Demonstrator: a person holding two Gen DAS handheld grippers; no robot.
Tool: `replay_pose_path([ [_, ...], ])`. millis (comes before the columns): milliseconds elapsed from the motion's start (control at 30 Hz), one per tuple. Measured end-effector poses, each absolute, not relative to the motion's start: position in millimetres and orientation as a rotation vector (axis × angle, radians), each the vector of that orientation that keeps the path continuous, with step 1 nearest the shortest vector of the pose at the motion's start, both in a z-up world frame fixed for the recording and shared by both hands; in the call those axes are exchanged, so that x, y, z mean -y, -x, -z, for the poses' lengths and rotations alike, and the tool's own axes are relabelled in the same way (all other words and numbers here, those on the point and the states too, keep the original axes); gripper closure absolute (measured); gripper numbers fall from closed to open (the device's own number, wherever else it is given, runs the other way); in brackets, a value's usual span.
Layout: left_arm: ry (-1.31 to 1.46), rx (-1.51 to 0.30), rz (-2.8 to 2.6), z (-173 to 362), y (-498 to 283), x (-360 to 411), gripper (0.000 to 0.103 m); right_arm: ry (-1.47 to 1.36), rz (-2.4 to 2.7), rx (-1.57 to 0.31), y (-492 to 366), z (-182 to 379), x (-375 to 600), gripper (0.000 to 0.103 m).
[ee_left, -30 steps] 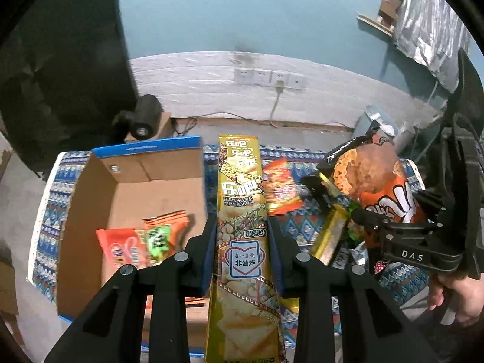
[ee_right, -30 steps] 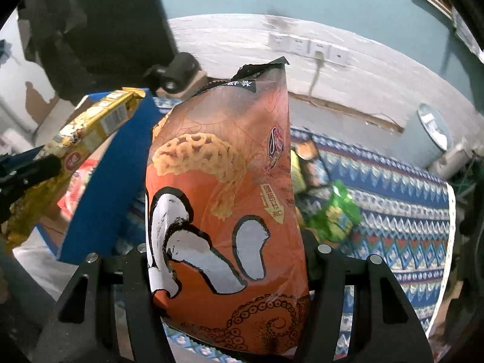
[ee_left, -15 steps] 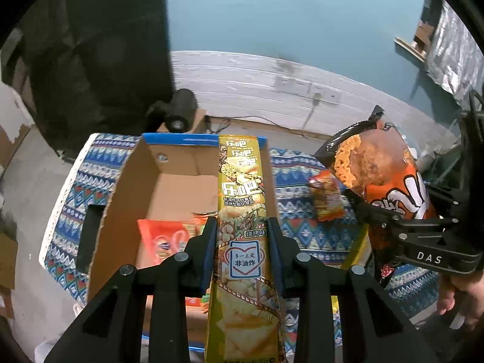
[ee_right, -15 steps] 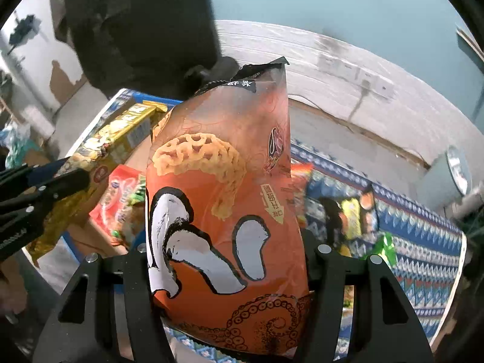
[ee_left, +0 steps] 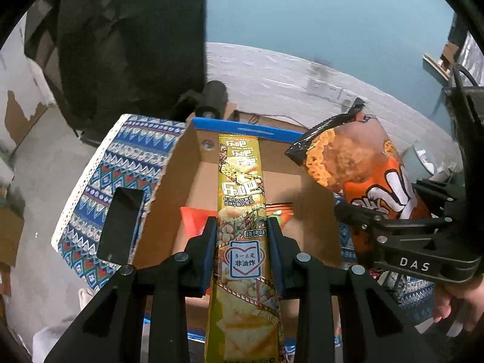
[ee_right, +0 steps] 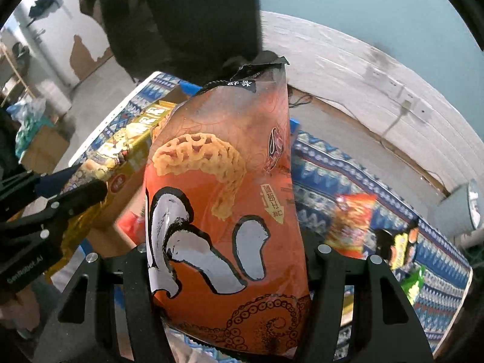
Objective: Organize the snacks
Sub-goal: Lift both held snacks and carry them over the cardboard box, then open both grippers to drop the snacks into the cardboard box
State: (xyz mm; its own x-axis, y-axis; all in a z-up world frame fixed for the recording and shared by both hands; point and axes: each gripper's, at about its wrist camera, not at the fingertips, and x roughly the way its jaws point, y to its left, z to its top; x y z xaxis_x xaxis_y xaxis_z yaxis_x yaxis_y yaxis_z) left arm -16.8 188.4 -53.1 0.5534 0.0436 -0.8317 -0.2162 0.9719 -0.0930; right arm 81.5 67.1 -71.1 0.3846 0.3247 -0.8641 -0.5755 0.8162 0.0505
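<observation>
My left gripper [ee_left: 242,236] is shut on a long yellow snack pack [ee_left: 242,193] and holds it above the open cardboard box [ee_left: 169,187] with a blue rim. Red and orange packets [ee_left: 196,217] lie inside the box. My right gripper [ee_right: 227,260] is shut on a large orange chip bag [ee_right: 224,196], held up just right of the box; the bag also shows in the left wrist view [ee_left: 363,169]. The yellow pack appears at the left of the right wrist view [ee_right: 121,154].
A patterned blue cloth [ee_right: 348,187] covers the table. Several loose snack packets [ee_right: 354,220] lie on it to the right. A black phone [ee_left: 121,224] lies on the cloth left of the box. A grey bin [ee_right: 462,211] stands at far right.
Both grippers have moved left with their snacks. The yellow pack now hangs over the middle of the box, and the orange bag has come up beside the box's right wall.
</observation>
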Motion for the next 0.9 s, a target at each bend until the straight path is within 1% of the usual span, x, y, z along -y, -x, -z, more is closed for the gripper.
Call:
replay_pose_path([
  [133, 0.178, -0.979, -0.199, 56.5, 17.8, -199.3, 0.071, 0.293, -0.596, -1.049, -82.9, 77.4, -84.6, 0.042],
  [200, 0.177, -0.98, -0.206, 58.4, 18.3, -204.2, 0.083, 0.303, -0.6, -1.061, -84.6, 82.5, -92.3, 0.042],
  [400, 0.209, -1.014, -0.22, 66.4, 14.6, -214.3, 0.083, 0.322, -0.613, -1.095, -89.5, 94.0, -105.5, 0.042],
  [467, 0.232, -1.029, -0.22, 68.8, 14.1, -217.1, 0.082, 0.319, -0.632, -1.11, -90.3, 97.5, -108.8, 0.042],
  [500, 0.241, -1.038, -0.223, 69.9, 13.9, -218.7, 0.076, 0.315, -0.639, -1.117, -90.7, 98.1, -110.1, 0.042],
  [567, 0.256, -1.038, -0.233, 70.3, 15.2, -221.1, 0.069, 0.312, -0.639, -1.122, -91.1, 98.7, -111.7, 0.037],
  [600, 0.25, -1.036, -0.247, 69.6, 15.9, -221.6, 0.063, 0.314, -0.633, -1.118, -91.1, 97.9, -111.3, 0.032],
  [633, 0.24, -1.03, -0.259, 68.5, 16.5, -221.9, 0.058, 0.313, -0.629, -1.112, -90.8, 96.9, -110.9, 0.029],
  [667, 0.227, -1.023, -0.272, 67.0, 17.2, -221.3, 0.054, 0.311, -0.627, -1.107, -90.1, 95.7, -110.4, 0.029],
  [733, 0.214, -1.014, -0.285, 65.3, 17.4, -220.4, 0.04, 0.295, -0.63, -1.099, -90.3, 92.0, -106.7, 0.029],
  [767, 0.209, -1.013, -0.289, 65.4, 17.1, -220.2, 0.039, 0.285, -0.631, -1.096, -90.6, 89.5, -103.9, 0.029],
  [900, 0.195, -1.028, -0.279, 67.2, 13.4, -213.7, 0.038, 0.272, -0.62, -1.076, -91.6, 79.9, -93.1, 0.025],
])
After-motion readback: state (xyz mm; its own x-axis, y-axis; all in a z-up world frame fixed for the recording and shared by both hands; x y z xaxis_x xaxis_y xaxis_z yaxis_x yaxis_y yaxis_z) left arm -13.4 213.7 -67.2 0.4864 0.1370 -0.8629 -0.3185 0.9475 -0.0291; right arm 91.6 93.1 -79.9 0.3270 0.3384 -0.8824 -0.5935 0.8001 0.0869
